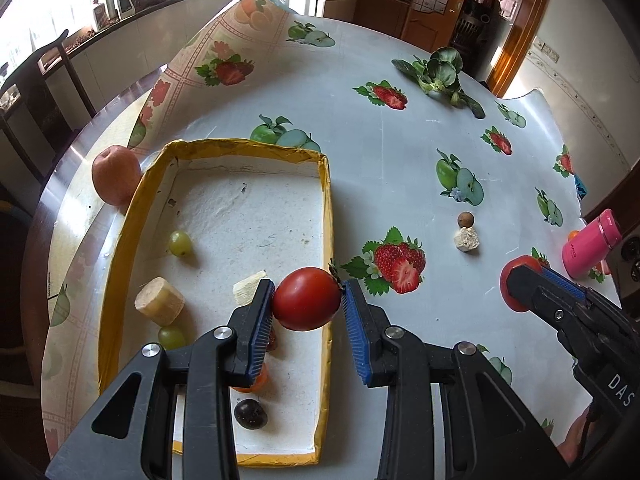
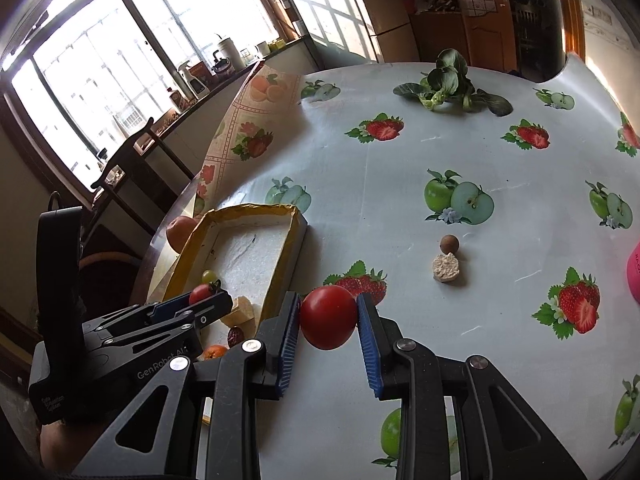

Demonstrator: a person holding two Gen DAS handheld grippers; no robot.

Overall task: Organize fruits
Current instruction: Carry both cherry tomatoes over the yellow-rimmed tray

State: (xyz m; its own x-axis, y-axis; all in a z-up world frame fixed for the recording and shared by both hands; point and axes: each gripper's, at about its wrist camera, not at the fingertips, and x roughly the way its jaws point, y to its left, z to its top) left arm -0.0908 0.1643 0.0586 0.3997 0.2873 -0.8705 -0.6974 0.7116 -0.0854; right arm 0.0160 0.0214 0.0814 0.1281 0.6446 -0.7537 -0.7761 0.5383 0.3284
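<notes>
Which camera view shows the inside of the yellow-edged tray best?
The left wrist view: it looks down into the tray, showing grapes, a banana piece and a dark fruit on its white floor. In the right wrist view the tray lies far off at a slant, partly hidden by the left gripper.

A foam tray (image 1: 324, 208) is sitting on the table (image 1: 380, 168), with a peach (image 1: 115, 174) lying just outside its left wall. Grapes (image 1: 179, 243), a banana piece (image 1: 159, 302) and a dark fruit (image 1: 250, 413) are lying inside it. Right of the tray, a longan (image 1: 465, 219) is resting just behind a crumbly chunk (image 1: 466, 239). Leafy greens (image 1: 440, 70) are lying far behind, and a bottle (image 1: 591, 248) is lying at the right edge.
</notes>
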